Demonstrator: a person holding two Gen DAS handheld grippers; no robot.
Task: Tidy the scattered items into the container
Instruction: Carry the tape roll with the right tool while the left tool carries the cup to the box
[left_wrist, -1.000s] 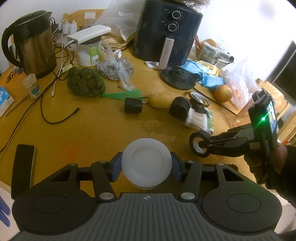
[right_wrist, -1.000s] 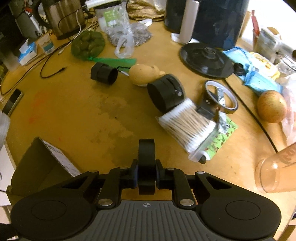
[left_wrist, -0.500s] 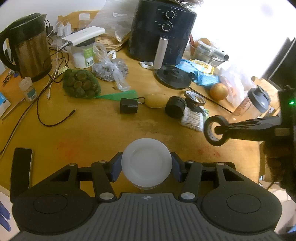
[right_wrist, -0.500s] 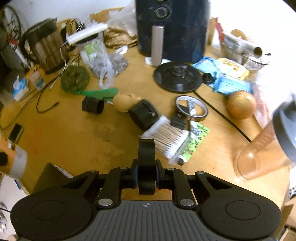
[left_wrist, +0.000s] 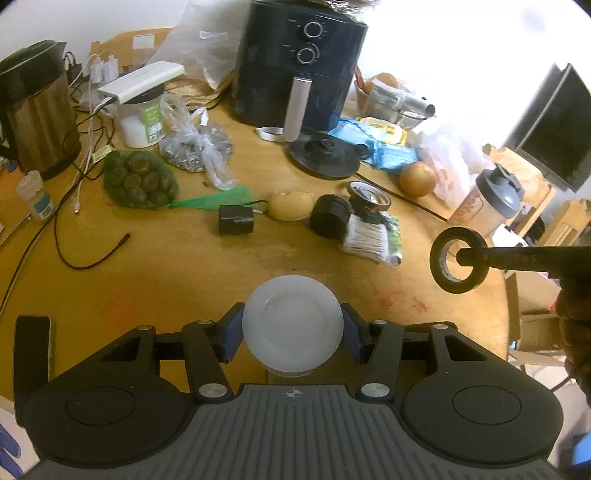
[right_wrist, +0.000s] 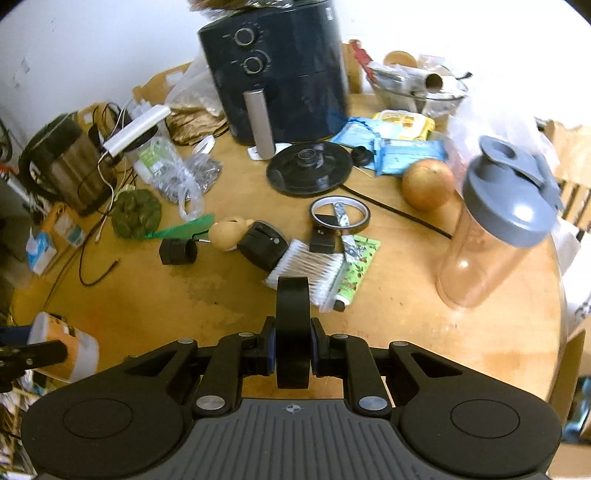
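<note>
The left gripper (left_wrist: 291, 328) pinches a white-capped container (left_wrist: 291, 325) between its blue pads, holding it above the near edge of the round wooden worktop (left_wrist: 192, 266); from the right wrist view the same container shows an orange label, off the worktop's near left edge. The right gripper (right_wrist: 292, 343) is squeezed onto a roll of black tape (right_wrist: 292, 332), which stands on edge between the pads; in the left wrist view that roll hangs in the air over the right rim of the worktop, a hand (left_wrist: 576, 332) behind it.

Scattered items lie in a loose line across the middle of the worktop: a small black adapter (right_wrist: 177, 252), a potato (right_wrist: 231, 234) just beside it, a black cylindrical object (right_wrist: 263, 245) touching a packet of cotton swabs (right_wrist: 310, 269), a green tube (right_wrist: 354, 273) against the packet, and a clear tape ring (right_wrist: 340, 216) behind them. Farther back stand an air fryer (right_wrist: 277, 70), a black round base (right_wrist: 309, 168) and a kettle (right_wrist: 66, 162). An onion (right_wrist: 426, 184) sits near a shaker bottle (right_wrist: 495, 225) with a grey lid on the right. A cardboard box (left_wrist: 532, 317) shows past the worktop's right edge, beneath the held roll
</note>
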